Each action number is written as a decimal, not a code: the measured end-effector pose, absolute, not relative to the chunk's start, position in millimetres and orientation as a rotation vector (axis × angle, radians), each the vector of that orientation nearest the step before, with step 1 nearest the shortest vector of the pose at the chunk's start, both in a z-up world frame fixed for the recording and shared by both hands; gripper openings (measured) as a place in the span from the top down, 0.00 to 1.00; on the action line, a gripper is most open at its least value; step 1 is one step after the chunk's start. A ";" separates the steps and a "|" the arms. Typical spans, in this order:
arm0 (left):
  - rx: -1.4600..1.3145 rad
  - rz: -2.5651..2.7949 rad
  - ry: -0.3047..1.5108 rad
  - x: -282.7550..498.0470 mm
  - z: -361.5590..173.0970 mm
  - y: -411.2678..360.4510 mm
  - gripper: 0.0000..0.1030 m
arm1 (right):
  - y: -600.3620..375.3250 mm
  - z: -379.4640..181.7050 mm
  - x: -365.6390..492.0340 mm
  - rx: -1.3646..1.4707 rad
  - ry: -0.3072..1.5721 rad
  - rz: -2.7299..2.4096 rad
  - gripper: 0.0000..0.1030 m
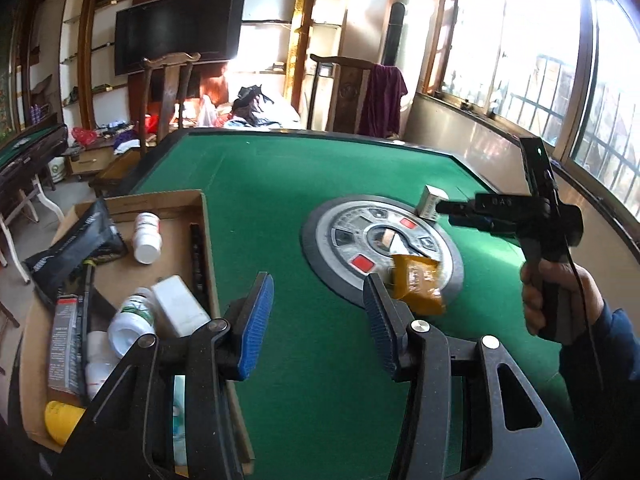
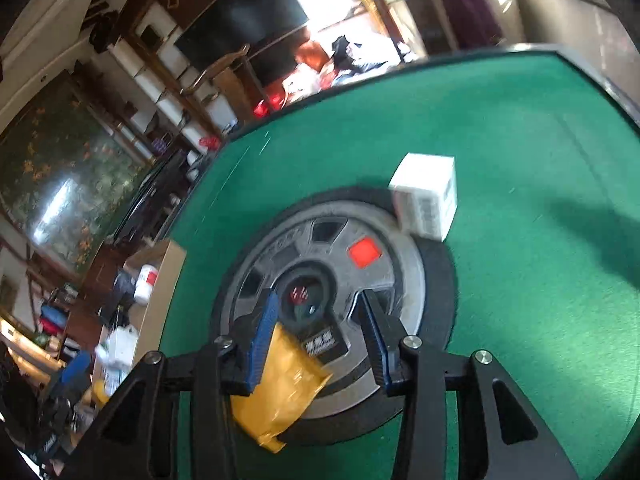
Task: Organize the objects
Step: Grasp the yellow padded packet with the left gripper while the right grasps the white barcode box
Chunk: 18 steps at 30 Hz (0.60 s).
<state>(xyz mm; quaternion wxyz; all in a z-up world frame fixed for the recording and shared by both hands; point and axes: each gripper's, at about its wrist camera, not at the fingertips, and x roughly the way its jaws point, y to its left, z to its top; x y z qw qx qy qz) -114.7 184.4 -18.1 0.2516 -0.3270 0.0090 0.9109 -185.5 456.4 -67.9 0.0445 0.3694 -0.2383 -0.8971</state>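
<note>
Cardboard box (image 1: 168,200), left edge of green surface (image 1: 320,176): bottles, cartons, black pouch inside. Left tool (image 1: 320,312): fingers apart, nothing between, over bare felt. Yellow packet (image 2: 280,384): lying on round centre panel (image 2: 396,280), beside right tool (image 2: 320,340), fingers apart, unclamped. White carton (image 2: 428,196): upright at panel's far edge.

You can read very little here. On the black body of your right tongs (image 1: 460,214), seen from the left wrist, stand embossed characters that look like "DA5", though blurred. The small white box (image 2: 426,196) bears a barcode and the dark pouch (image 1: 76,246) white lettering; neither is legible.
</note>
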 end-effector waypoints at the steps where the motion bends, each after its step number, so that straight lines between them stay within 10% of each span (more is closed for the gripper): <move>1: -0.901 2.450 0.019 -113.9 -20.9 190.8 0.55 | 462.3 -62.4 -185.3 1.116 -0.705 -2.853 0.37; 3: -0.917 2.417 0.051 -110.1 -28.2 202.8 0.55 | 469.7 -58.8 -190.3 1.122 -0.658 -2.987 0.21; 14: -0.953 2.433 0.105 -112.6 -37.4 201.6 0.55 | 465.4 -84.5 -249.8 1.380 -0.624 -3.017 0.22; 18: -0.962 2.427 0.131 -111.7 -40.3 202.9 0.55 | 459.4 -92.9 -261.9 1.460 -0.578 -3.007 0.68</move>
